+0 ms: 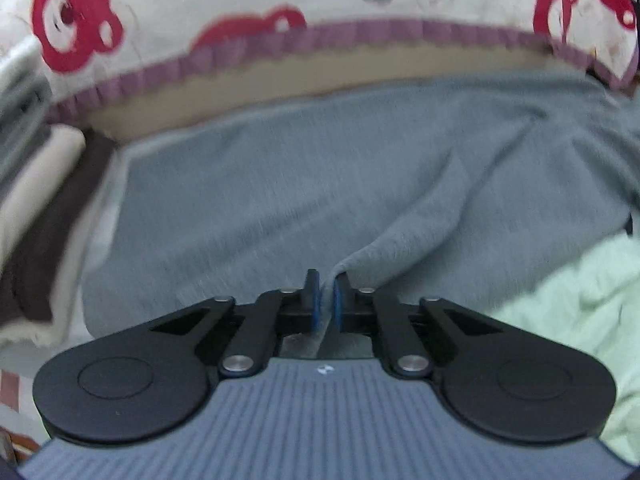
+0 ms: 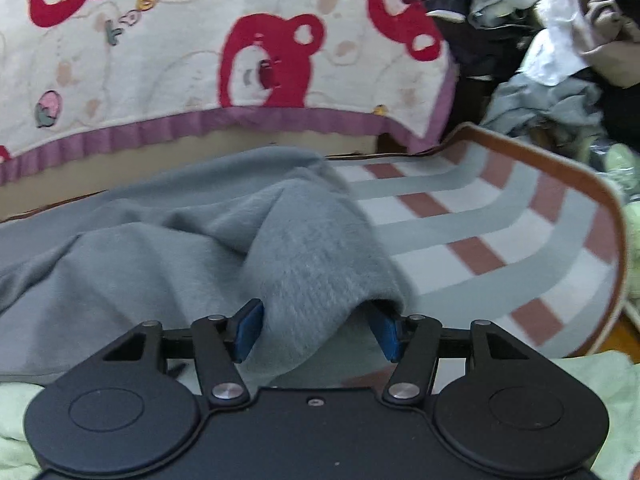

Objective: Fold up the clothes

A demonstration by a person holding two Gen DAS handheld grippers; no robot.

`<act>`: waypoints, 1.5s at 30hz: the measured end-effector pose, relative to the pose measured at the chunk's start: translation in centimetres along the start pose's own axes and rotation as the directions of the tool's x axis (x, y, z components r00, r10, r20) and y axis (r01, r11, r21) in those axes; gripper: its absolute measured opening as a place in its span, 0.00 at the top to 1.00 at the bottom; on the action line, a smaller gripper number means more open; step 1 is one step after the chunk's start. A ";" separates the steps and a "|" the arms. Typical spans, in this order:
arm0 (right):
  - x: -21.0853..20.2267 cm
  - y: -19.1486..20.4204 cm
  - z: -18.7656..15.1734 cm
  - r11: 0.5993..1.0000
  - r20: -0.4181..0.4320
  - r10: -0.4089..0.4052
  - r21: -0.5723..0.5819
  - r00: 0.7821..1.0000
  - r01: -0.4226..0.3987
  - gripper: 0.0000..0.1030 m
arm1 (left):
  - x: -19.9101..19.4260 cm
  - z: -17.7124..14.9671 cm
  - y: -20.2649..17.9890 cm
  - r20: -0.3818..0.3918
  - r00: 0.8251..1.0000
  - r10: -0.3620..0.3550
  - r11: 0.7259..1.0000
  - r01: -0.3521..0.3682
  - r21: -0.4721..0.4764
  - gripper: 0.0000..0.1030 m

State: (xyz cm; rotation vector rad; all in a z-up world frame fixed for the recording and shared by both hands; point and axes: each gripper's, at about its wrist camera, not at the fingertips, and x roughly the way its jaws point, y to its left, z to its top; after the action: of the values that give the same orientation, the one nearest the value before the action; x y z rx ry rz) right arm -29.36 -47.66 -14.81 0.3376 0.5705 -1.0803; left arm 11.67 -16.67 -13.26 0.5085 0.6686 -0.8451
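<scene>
A grey fleece garment (image 1: 280, 184) lies spread over a striped mat, its far edge near a bed cover. My left gripper (image 1: 327, 300) is shut on a pinched ridge of this garment at its near edge, the cloth rising into the blue pads. In the right wrist view the same grey garment (image 2: 168, 240) bunches up into a thick fold. That fold sits between the fingers of my right gripper (image 2: 316, 334), which stands open. Both blue pad faces show, and cloth drapes over the right fingertip (image 2: 386, 338).
A cream bed cover (image 2: 168, 64) with red bears and a purple hem hangs behind. The striped mat (image 2: 500, 232) extends right. A clothes heap (image 2: 552, 52) sits at the far right. Pale green cloth (image 1: 580, 304) lies near, folded items (image 1: 40, 216) to the left.
</scene>
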 end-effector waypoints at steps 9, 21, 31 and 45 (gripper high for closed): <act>-0.1 -2.0 -0.1 0.998 -0.022 0.049 0.041 0.999 -0.048 0.37 | 7.5 7.7 7.9 0.112 0.981 0.157 0.958 -0.124 -0.259 0.88; 1.3 -3.2 -1.4 0.984 -0.080 0.095 0.155 0.992 -0.081 0.35 | 1.7 -6.5 12.2 -0.096 0.977 0.189 0.696 -0.202 -0.689 0.33; 2.0 -4.4 -2.4 0.958 -0.105 0.117 0.273 0.988 -0.084 0.35 | 1.1 -11.2 12.6 -0.088 0.996 0.003 0.570 -0.074 -0.818 0.29; 1.5 -4.2 -1.9 0.964 -0.106 0.114 0.253 0.988 -0.084 0.35 | 2.6 -9.9 9.3 -0.092 0.995 -0.035 0.675 -0.045 -0.736 0.51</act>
State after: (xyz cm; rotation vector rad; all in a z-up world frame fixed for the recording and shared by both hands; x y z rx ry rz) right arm -33.09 -49.59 -17.22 0.6468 0.5200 -1.0406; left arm 17.22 -6.26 -20.61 -0.1996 1.0324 -0.4711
